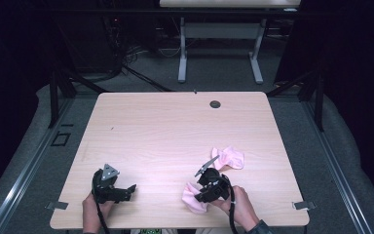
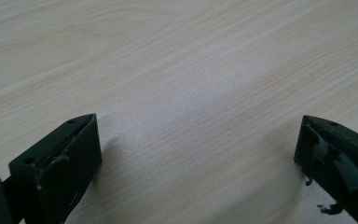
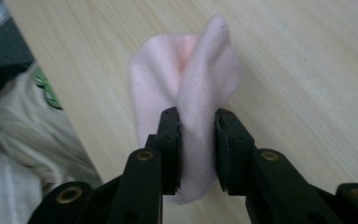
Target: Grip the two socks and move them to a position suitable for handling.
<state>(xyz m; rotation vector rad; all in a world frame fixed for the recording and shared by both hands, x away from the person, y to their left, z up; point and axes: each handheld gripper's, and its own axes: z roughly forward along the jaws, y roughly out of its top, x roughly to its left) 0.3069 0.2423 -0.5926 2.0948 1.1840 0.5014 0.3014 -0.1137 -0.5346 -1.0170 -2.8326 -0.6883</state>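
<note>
Right gripper (image 3: 198,154) jaws are clamped on a fold of the soft pink fabric sock (image 3: 186,93), pinched upright so it can lift off the pale wooden desk (image 3: 307,70). A second pink sock (image 1: 229,157) lies just beyond. Left gripper (image 2: 196,154) jaws gape wide over bare desk, waiting.

Both grippers are matte black. The left gripper (image 1: 111,187) carries a grey three-cornered plate on top, and so does the right gripper (image 1: 213,185); a black cable trails back from each. Up close, the right gripper's arms show brass-coloured rivets behind its blocky pads (image 3: 170,140). The left pads (image 2: 70,154) look scuffed and chipped. A dark sleeve cuff (image 1: 259,227) sits behind the right gripper.
</note>
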